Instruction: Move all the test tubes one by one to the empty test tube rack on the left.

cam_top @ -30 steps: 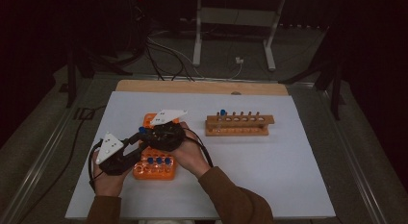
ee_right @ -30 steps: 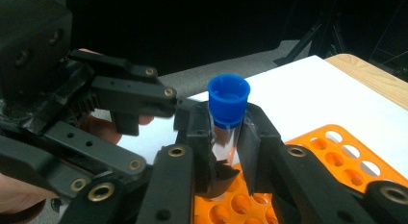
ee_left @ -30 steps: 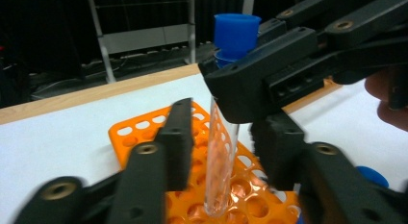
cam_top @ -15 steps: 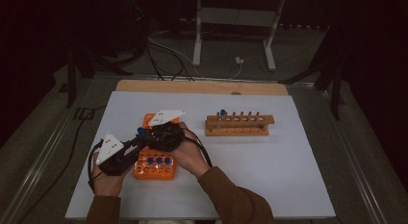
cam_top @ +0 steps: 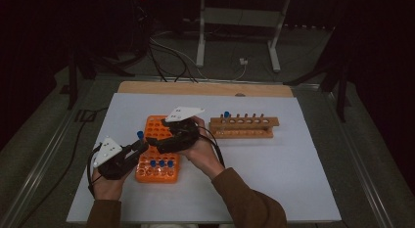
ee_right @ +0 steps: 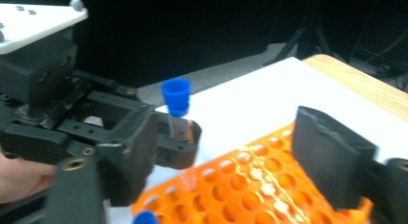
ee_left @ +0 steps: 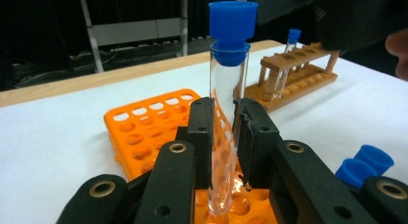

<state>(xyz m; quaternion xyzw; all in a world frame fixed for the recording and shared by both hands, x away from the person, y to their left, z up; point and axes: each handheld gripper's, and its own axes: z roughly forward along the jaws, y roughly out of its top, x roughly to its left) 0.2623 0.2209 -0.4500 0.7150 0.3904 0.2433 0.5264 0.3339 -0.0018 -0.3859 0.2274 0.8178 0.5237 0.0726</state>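
Blue-capped test tube (ee_left: 229,113) pinched upright by the left gripper (ee_left: 225,132) over the orange rack (cam_top: 157,148).
The right gripper (cam_top: 155,140), jaws just spread and empty, sits just beside it; a wooden rack (cam_top: 243,127) stands farther right.

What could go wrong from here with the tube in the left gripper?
1. The left gripper is shut low on the glass tube, whose foot sits at the orange rack; a sideways tug could tip or crack it.
2. The right gripper, its jaws just opened with nothing between them, sits close beside the tube's blue cap; a slip could knock it.
3. Capped tubes stand right beside the left jaw and could be bumped.
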